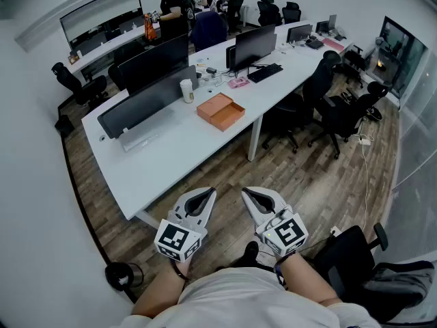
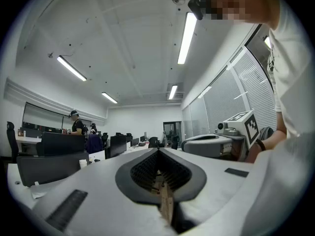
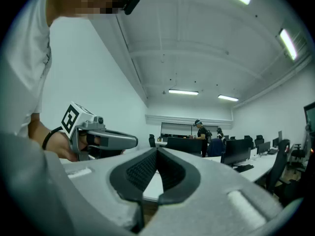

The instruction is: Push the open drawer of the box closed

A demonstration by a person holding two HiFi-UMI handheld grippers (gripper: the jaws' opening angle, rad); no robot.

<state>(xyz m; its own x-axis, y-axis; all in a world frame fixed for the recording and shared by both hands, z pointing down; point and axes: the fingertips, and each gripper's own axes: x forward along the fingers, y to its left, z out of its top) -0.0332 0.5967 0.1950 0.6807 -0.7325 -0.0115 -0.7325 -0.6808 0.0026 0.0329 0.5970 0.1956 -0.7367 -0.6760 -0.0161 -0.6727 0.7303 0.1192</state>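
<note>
The orange box lies on the long white desk, with its drawer pulled out toward the right. Both grippers hang close to my body, over the wooden floor and well short of the desk. My left gripper is shut with nothing between its jaws; its tips meet in its own view. My right gripper is also shut and empty, tips together. Each gripper view shows the other gripper alongside: the right gripper and the left gripper. The box cannot be made out in either gripper view.
On the desk are monitors, a keyboard, a paper cup and a pink item. Office chairs crowd the desk's right side. People stand at the back. A black bin and a chair flank me.
</note>
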